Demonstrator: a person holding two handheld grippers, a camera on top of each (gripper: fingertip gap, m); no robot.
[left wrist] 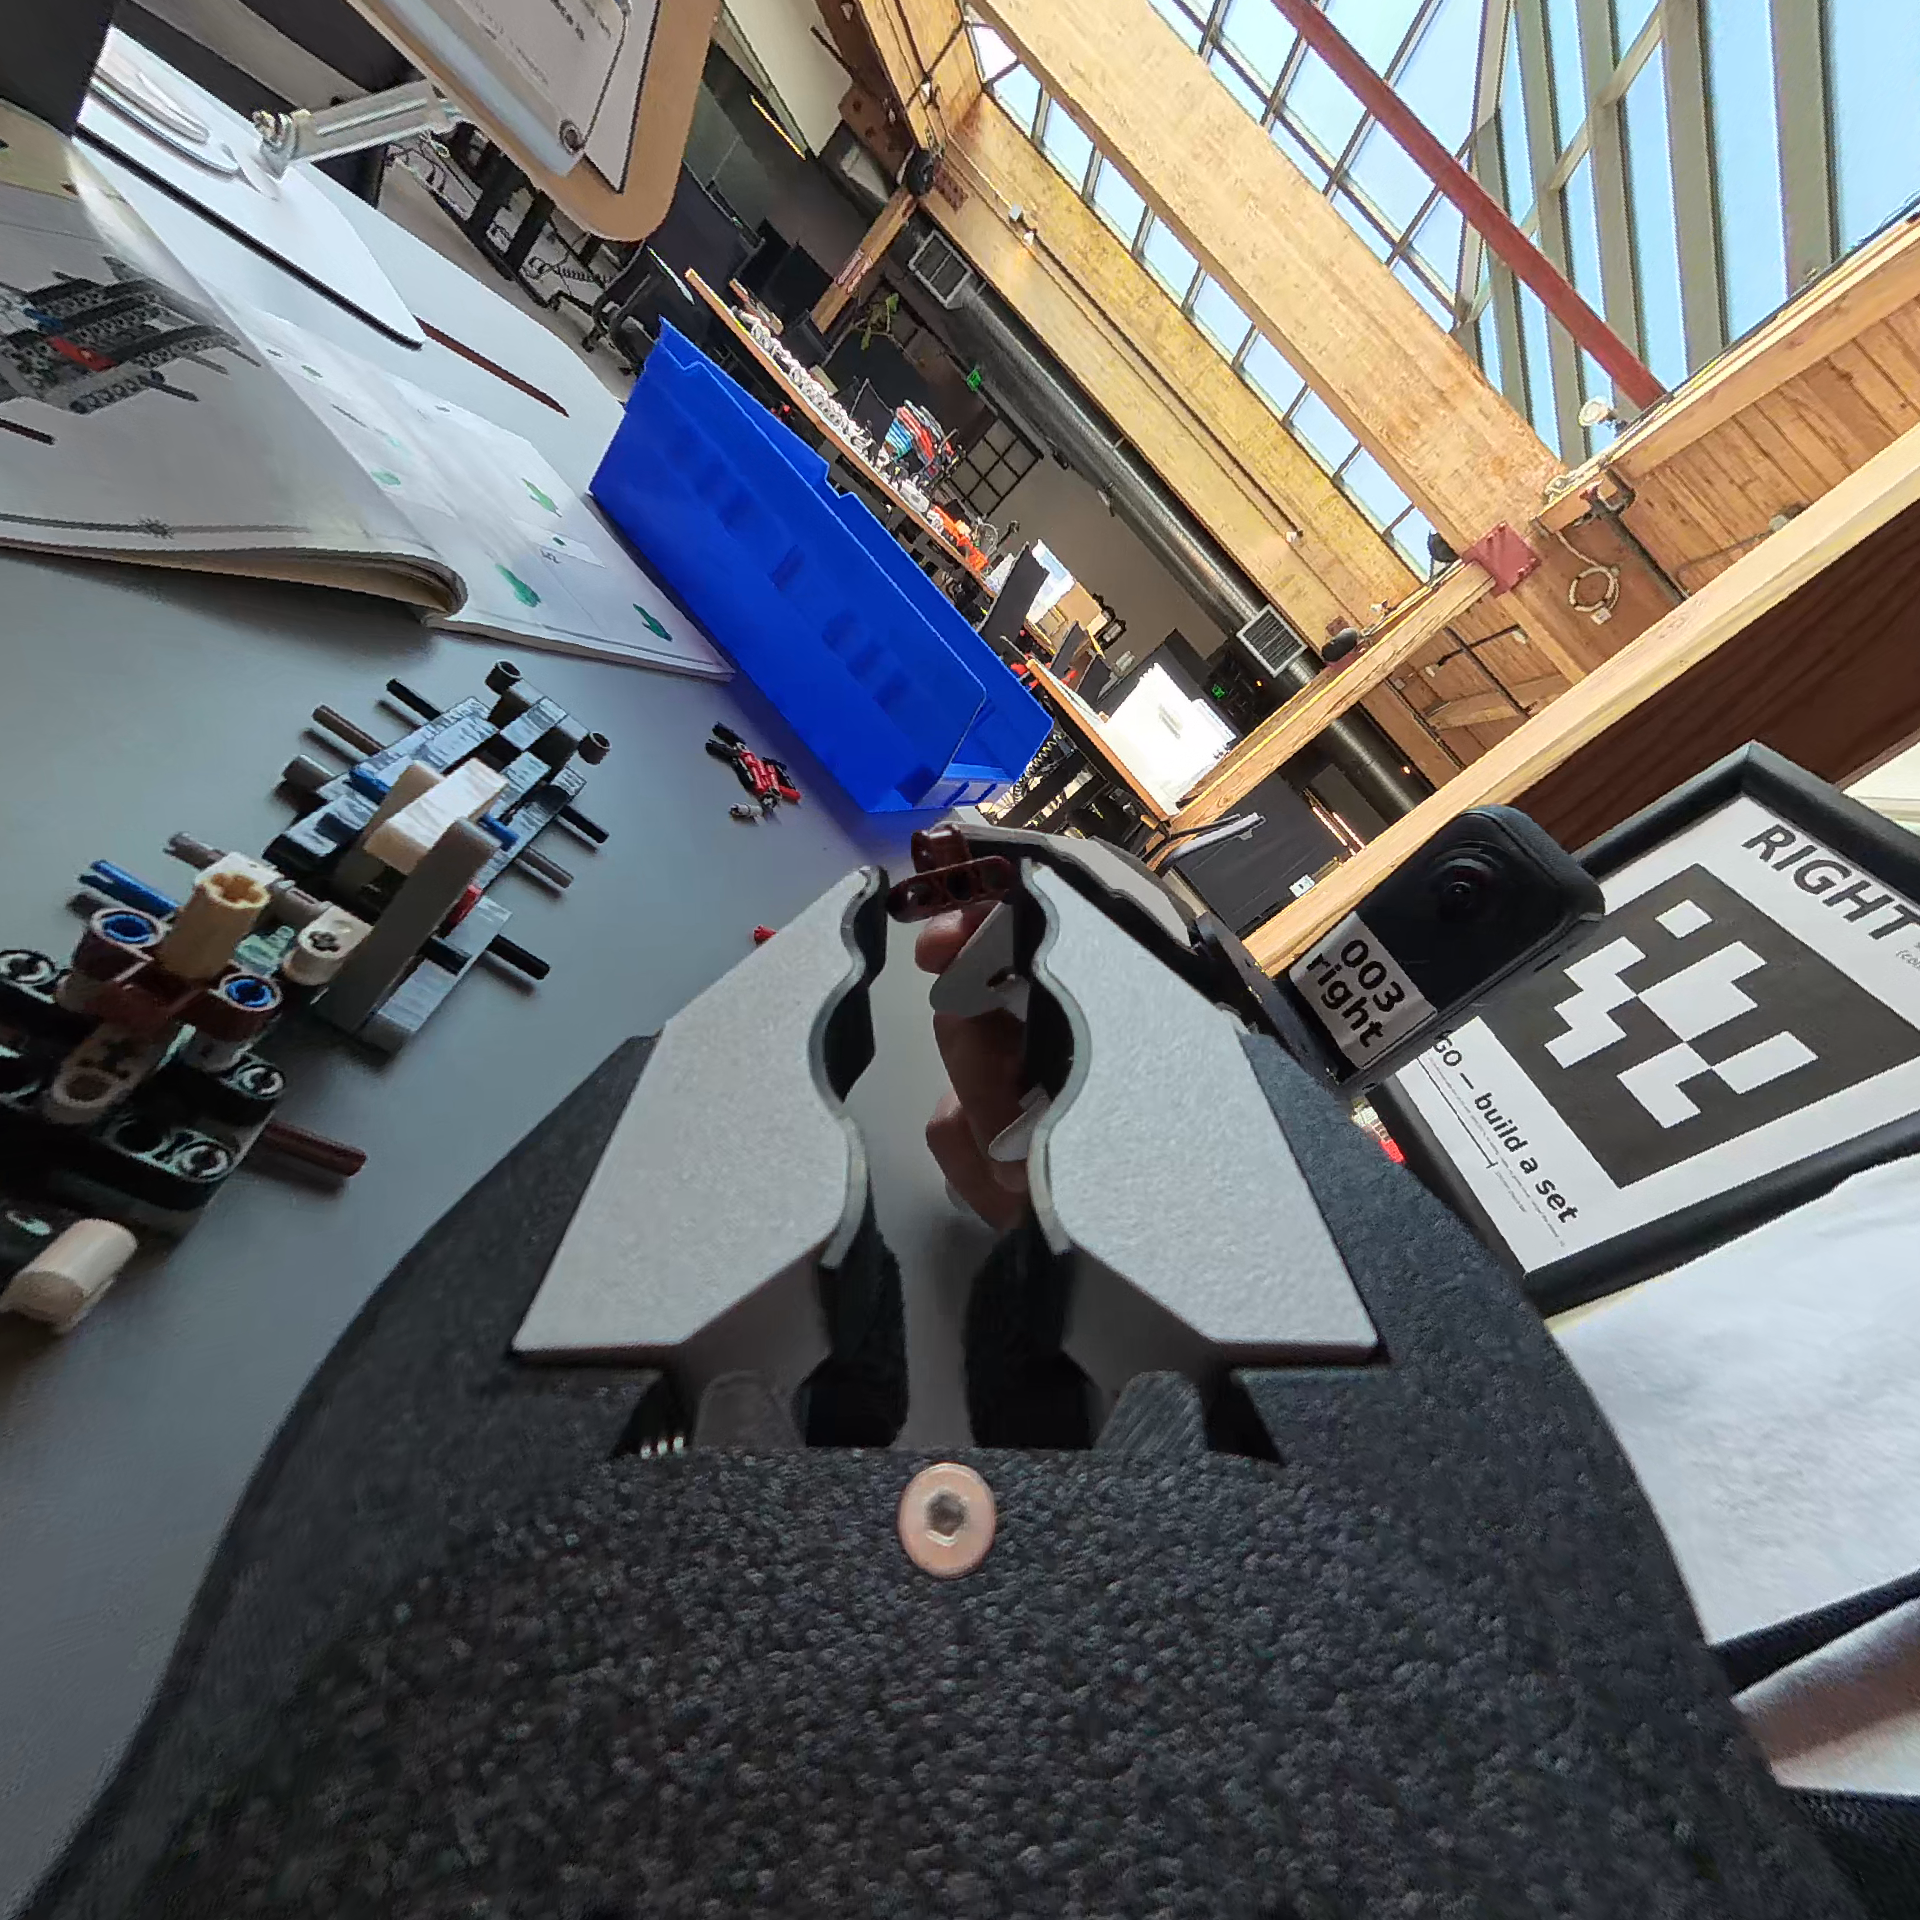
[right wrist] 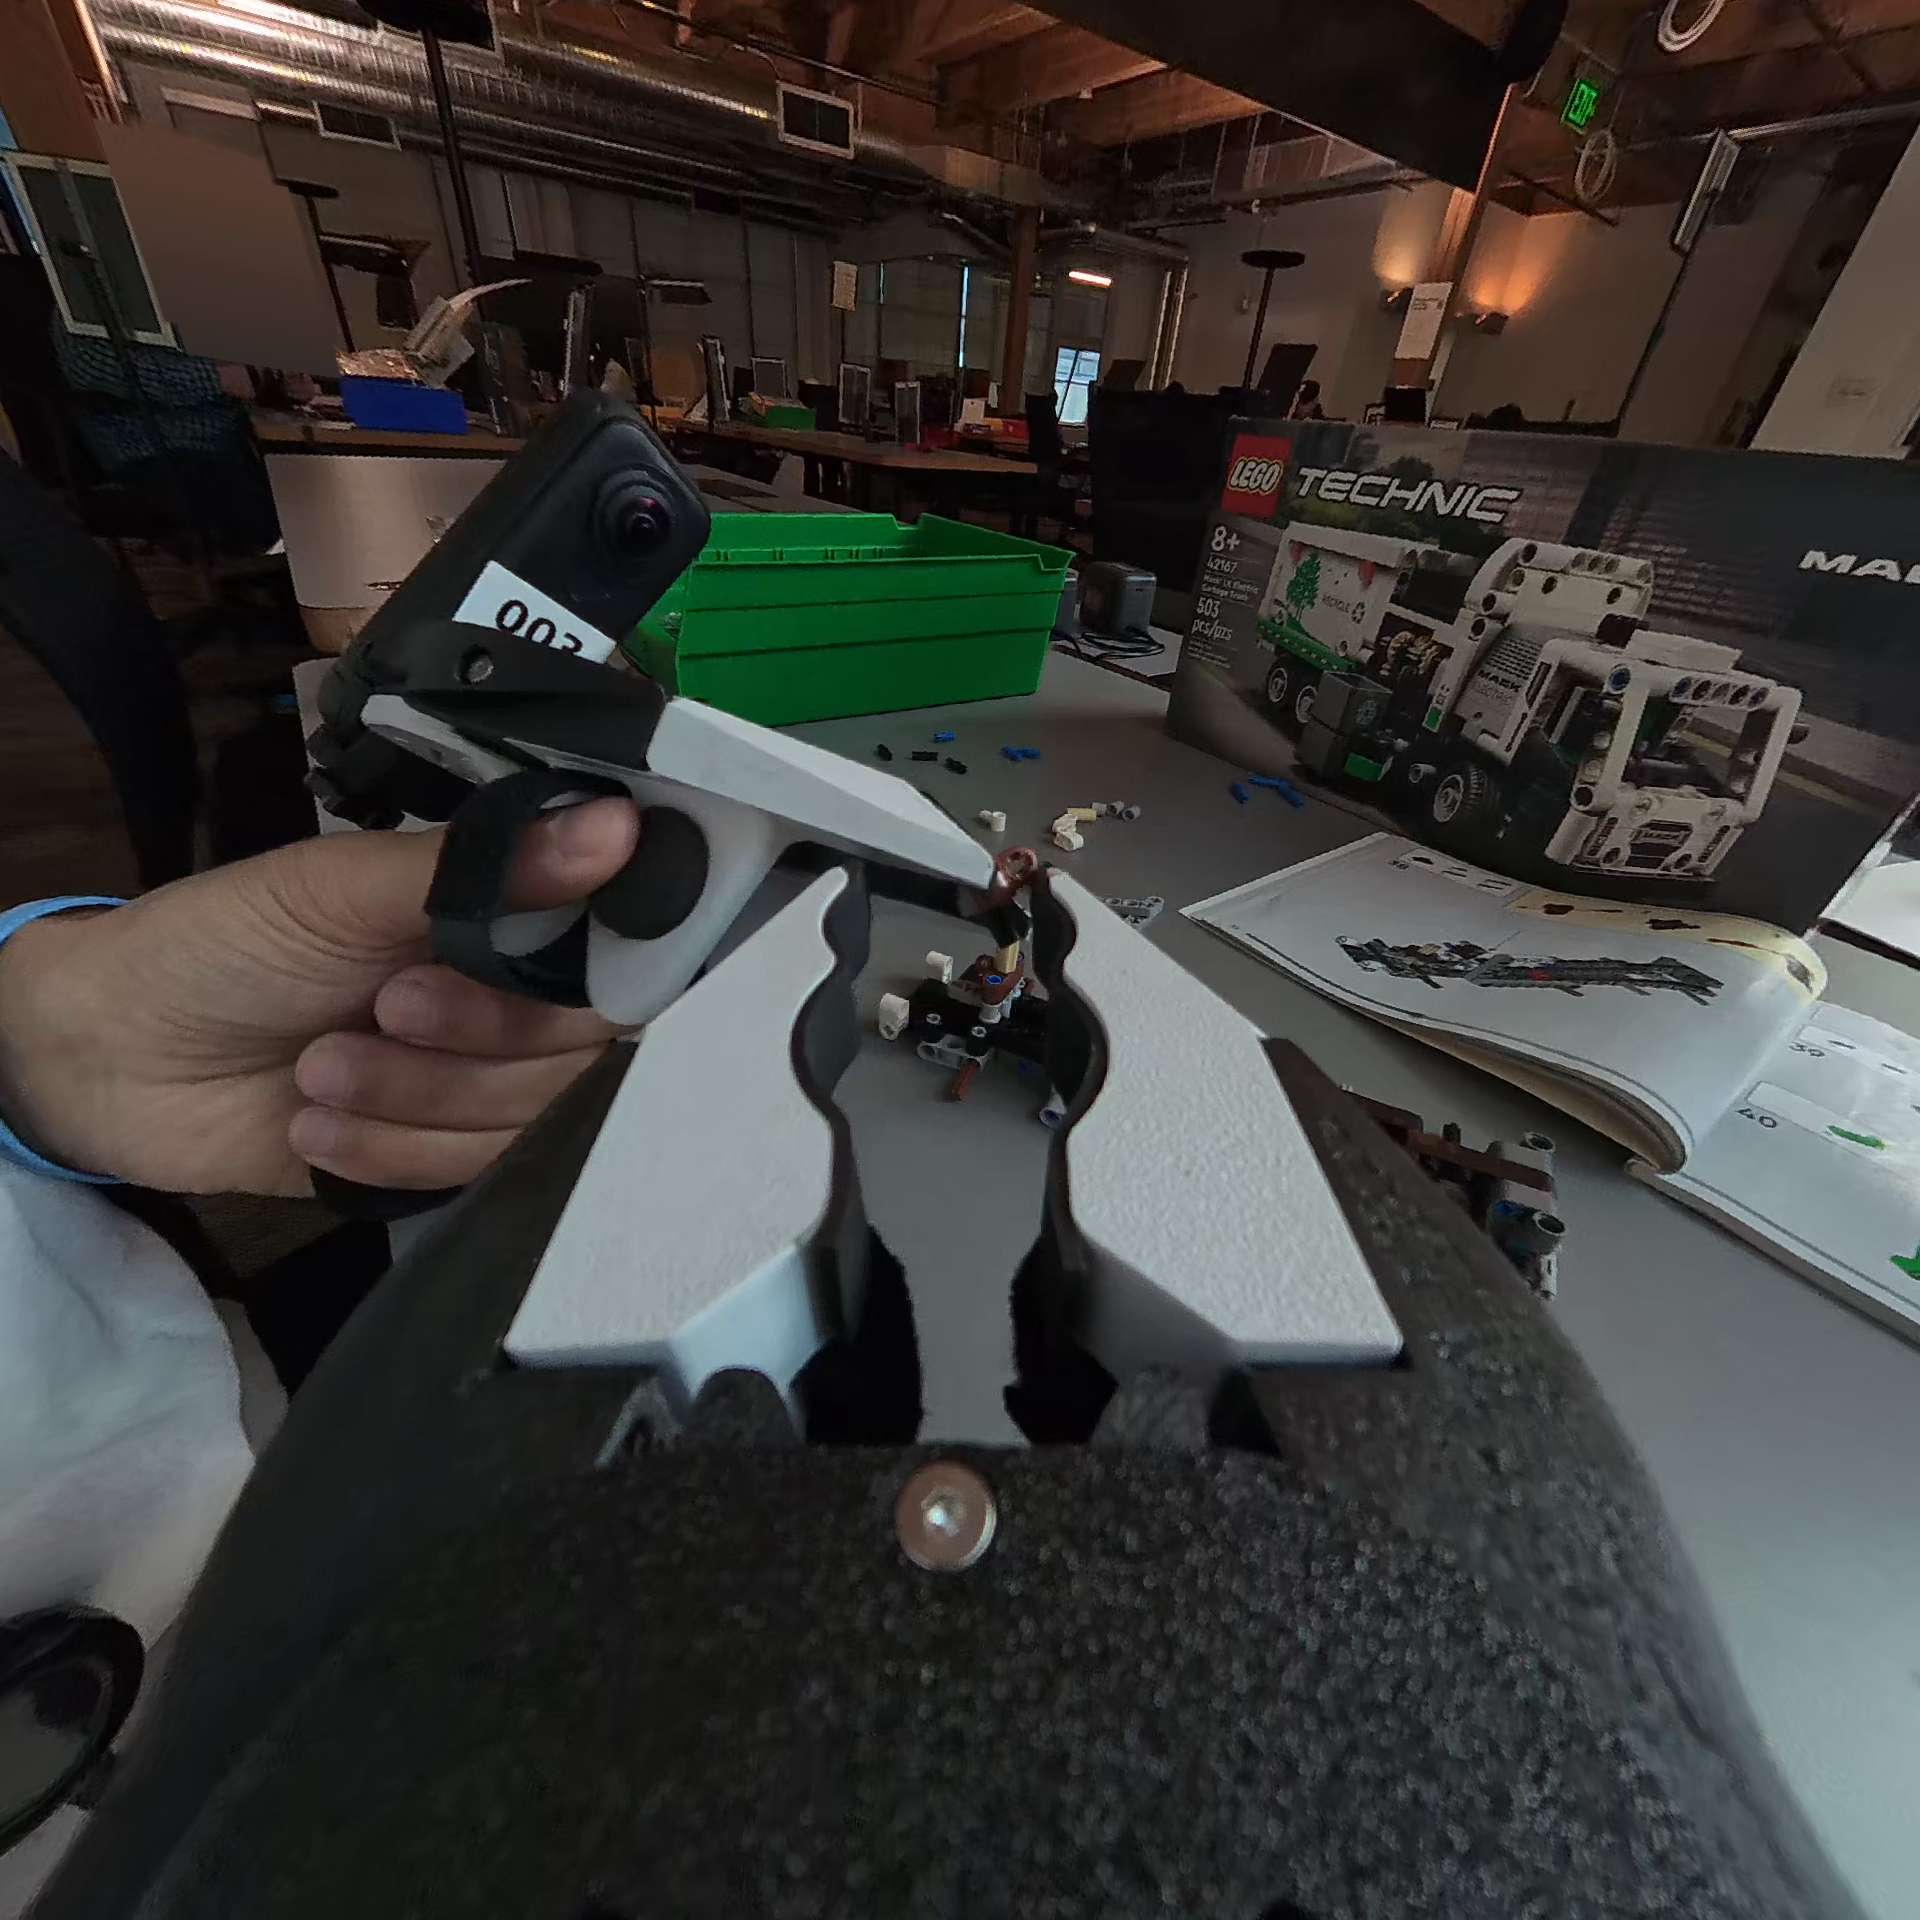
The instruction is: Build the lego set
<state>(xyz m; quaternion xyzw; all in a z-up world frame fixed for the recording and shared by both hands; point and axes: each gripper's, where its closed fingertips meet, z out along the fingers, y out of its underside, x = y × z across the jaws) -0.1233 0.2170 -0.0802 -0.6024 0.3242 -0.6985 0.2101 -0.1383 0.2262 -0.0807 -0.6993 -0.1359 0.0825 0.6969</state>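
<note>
A small dark red piece point(left wrist: 948, 875) is held in the air at the tips of both grippers. The jaws of the left gripper point(left wrist: 954, 885) stand narrowly apart, and whether they pinch the piece cannot be told. The right gripper point(right wrist: 948, 891) is likewise narrow, its grip unclear. The half-built model point(right wrist: 977, 1013) on the grey worktop point(right wrist: 1662, 1455) is partly hidden behind the jaws.

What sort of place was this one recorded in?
Likely an open workshop or shared office in a converted industrial building: exposed timber beams under a skylight, rows of work tables, and parts bins like the green bin.
</note>
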